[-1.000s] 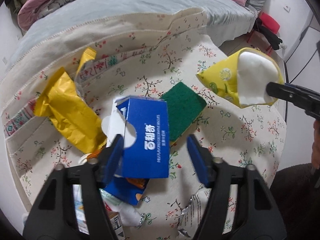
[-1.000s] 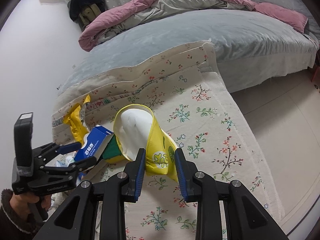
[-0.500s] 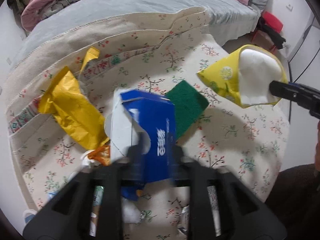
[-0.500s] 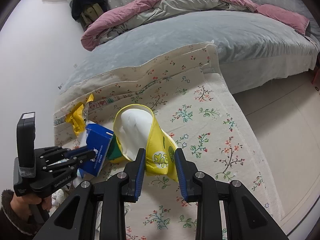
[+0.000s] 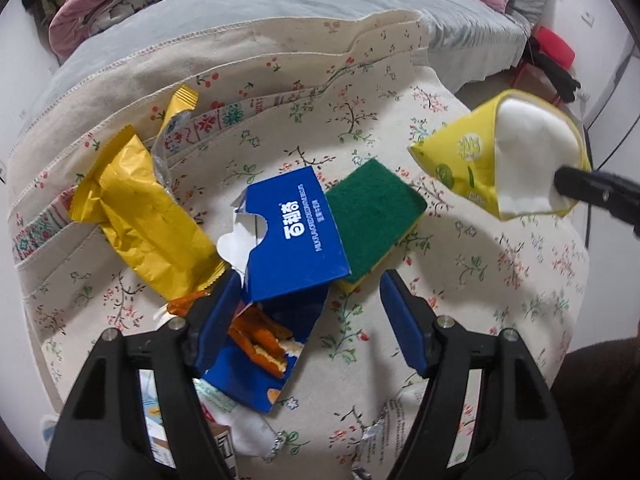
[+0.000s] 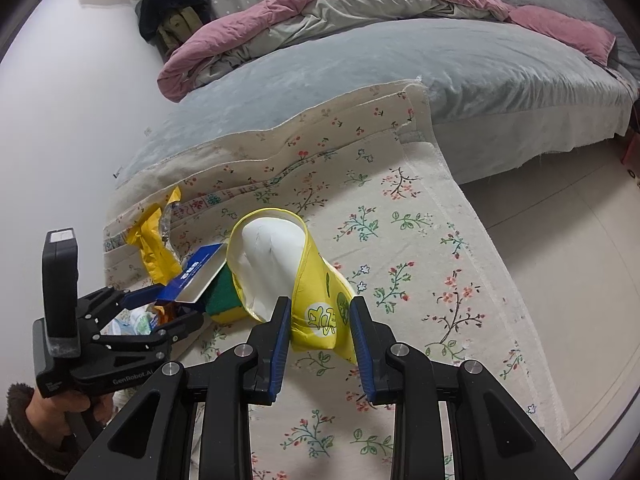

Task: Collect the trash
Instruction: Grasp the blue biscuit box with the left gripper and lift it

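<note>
An opened blue carton (image 5: pixel 292 232) lies on the floral cloth (image 5: pixel 500 292), its torn lower end showing orange snacks. My left gripper (image 5: pixel 312 316) straddles that lower end. Its jaws are opening; the left pad sits by the carton's edge and the right pad stands well clear. A green sponge (image 5: pixel 372 220) lies against the carton's right side. My right gripper (image 6: pixel 320 328) is shut on a yellow bag (image 6: pixel 316 280) with a white lining and holds it mouth-up above the cloth. The same yellow bag (image 5: pixel 468 160) hangs at the right of the left wrist view.
A crumpled yellow wrapper (image 5: pixel 140 208) lies left of the carton, with foil scraps (image 5: pixel 380 432) and a white wrapper (image 5: pixel 248 428) near the cloth's front edge. A bed with a grey cover (image 6: pixel 400 64) and a pink quilt (image 6: pixel 320 0) runs behind. Bare floor (image 6: pixel 560 240) lies to the right.
The left jaws have spread wider and the blue carton, tipped up between them half a second ago, now lies slanted on the cloth. The right gripper and yellow bag have stayed put.
</note>
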`<state>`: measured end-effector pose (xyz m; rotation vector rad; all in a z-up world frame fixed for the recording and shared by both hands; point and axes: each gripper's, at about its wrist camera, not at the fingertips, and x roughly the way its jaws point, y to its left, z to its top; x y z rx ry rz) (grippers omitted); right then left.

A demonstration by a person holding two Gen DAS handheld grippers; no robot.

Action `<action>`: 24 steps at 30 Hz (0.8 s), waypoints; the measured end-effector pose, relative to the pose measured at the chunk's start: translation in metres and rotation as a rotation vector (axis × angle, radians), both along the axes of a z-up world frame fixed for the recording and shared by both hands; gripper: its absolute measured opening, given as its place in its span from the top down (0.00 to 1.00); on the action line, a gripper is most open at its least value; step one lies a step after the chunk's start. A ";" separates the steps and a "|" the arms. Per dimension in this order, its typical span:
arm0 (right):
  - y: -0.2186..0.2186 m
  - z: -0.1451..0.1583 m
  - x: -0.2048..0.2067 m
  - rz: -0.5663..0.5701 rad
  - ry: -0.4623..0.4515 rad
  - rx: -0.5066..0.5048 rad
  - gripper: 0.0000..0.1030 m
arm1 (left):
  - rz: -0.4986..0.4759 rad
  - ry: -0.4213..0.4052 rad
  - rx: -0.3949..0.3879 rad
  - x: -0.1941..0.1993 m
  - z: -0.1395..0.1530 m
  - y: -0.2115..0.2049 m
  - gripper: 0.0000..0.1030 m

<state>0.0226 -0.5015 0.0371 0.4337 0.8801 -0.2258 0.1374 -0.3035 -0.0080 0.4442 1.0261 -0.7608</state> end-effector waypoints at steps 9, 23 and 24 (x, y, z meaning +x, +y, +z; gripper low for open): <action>-0.001 0.000 0.001 0.002 0.004 0.000 0.71 | 0.075 0.047 -0.042 0.013 -0.001 0.001 0.30; -0.003 -0.003 0.003 -0.004 0.019 -0.009 0.71 | 0.263 0.083 -0.063 0.029 -0.009 -0.001 0.46; -0.003 -0.003 0.003 -0.004 0.019 -0.009 0.71 | 0.272 0.103 -0.065 0.031 -0.011 -0.001 0.47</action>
